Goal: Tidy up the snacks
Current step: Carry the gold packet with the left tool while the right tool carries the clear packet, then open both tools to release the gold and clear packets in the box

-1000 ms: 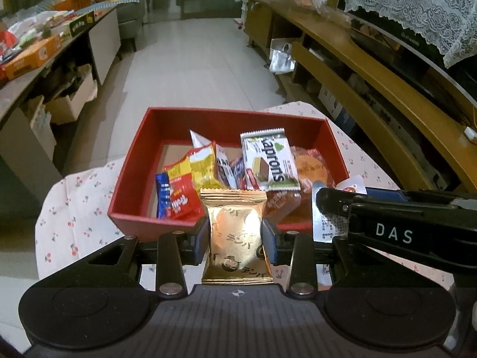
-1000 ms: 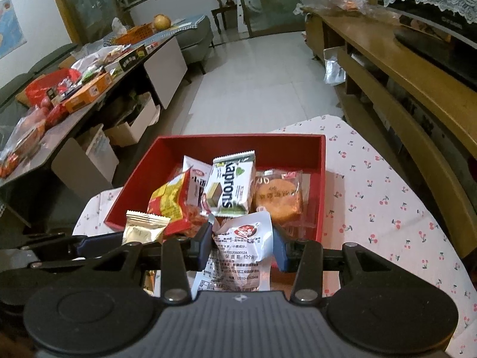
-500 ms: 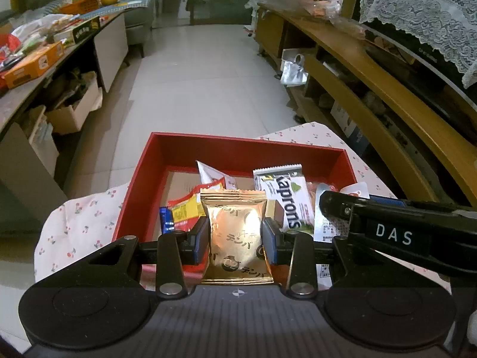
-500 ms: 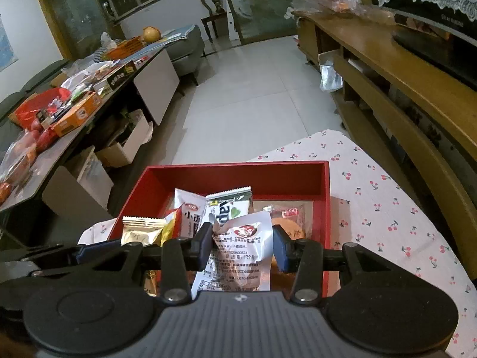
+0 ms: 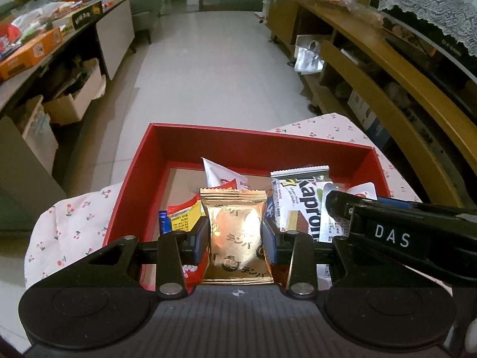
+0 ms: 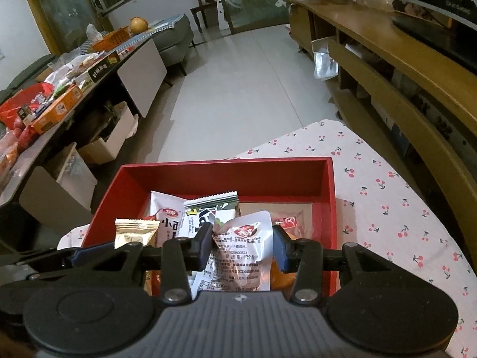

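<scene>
My left claw (image 5: 235,235) grips shiny gold foil packet (image 5: 237,238) | right claw (image 6: 243,246) grips white printed pouch (image 6: 243,250) | red rectangular cardboard box (image 6: 226,170) open at 12 o'clock

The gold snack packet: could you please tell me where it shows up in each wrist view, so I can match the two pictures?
Left wrist view: the gold snack packet sits bottom centre, clamped between the left gripper's fingers, above the near edge of the red box.
Right wrist view: only its top shows, lower left, beside the white packet in the right gripper.
Shared landmark: the red box.
</scene>
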Tool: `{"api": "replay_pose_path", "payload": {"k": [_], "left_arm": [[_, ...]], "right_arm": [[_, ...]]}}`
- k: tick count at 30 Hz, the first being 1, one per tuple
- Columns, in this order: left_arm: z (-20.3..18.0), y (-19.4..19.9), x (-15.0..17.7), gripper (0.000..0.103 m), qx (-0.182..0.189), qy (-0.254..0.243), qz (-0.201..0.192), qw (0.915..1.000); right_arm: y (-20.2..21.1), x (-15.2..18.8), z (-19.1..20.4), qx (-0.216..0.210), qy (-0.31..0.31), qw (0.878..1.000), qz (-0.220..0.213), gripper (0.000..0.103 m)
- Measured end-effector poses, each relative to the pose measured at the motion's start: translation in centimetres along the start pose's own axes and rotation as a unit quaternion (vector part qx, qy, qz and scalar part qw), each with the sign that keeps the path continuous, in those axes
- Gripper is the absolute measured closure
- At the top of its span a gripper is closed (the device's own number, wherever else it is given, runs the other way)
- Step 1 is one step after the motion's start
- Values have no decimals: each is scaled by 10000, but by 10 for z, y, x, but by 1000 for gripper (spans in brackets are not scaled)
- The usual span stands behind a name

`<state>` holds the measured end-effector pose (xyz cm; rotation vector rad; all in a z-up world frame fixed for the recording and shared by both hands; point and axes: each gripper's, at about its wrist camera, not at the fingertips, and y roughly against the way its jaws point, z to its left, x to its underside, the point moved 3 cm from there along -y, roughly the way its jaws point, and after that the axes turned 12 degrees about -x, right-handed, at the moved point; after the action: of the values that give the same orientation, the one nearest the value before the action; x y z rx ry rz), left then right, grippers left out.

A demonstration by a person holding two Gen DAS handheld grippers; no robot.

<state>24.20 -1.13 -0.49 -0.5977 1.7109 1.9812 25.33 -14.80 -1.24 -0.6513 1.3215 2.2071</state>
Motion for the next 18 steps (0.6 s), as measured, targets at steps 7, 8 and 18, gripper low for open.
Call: {"api": "replay_pose_path", "payload": {"k": [7,8,18], "left_arm": [[0,-10,-3,58,-75,2,27,10000],[-2,-12,-3,58,-97,-13,37,9999],[-14,-14,3,49,-66,-229,44,9997]], "right_arm": [[-11,-3,-1,17,13,10000,14,53],[-13,-2,-2,24,11,10000,33,53],[-20,-2,1,-68,97,9999,66,52]]}}
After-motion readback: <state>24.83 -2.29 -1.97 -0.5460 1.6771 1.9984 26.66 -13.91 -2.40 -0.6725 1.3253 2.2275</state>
